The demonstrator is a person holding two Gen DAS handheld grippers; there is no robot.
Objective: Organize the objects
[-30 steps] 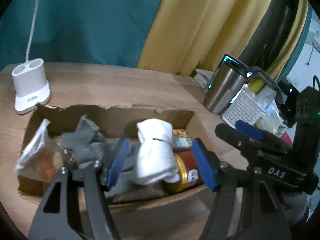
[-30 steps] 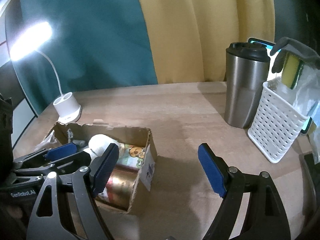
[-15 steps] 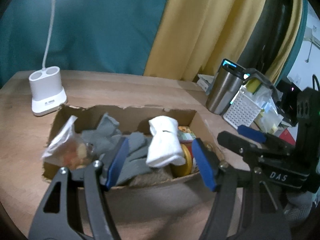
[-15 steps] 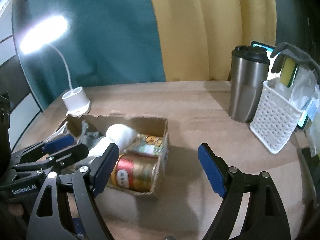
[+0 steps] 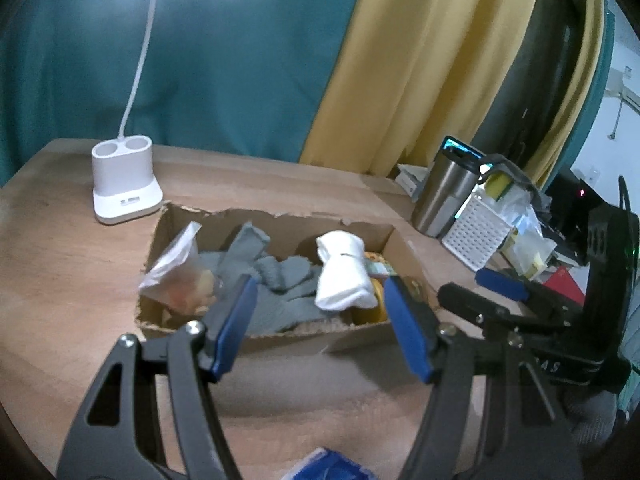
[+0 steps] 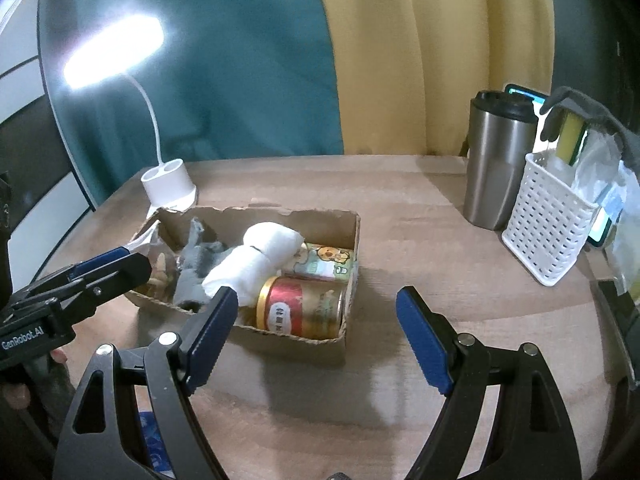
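A torn cardboard box [image 5: 280,338] [image 6: 356,236] sits on the wooden table. It holds a white rolled cloth [image 5: 342,276] [image 6: 260,256], grey cloth [image 5: 276,280] [image 6: 196,264], a clear snack bag [image 5: 176,268], a red and gold can [image 6: 304,308] and a small printed carton [image 6: 324,262]. My left gripper [image 5: 320,320] is open and empty, just in front of the box. My right gripper [image 6: 316,332] is open and empty, above the table at the box's near right corner. The left gripper also shows in the right wrist view [image 6: 100,270], at the box's left end.
A white lamp base [image 5: 122,184] [image 6: 170,182] stands behind the box at the left. A steel tumbler [image 6: 496,164] [image 5: 444,196] and a white perforated basket [image 6: 550,222] [image 5: 476,232] with a sponge stand at the right. A blue packet [image 5: 332,466] lies at the near table edge.
Both grippers have drawn back and up from the box, so it looks smaller and farther. Both stay open. The box contents have not moved.
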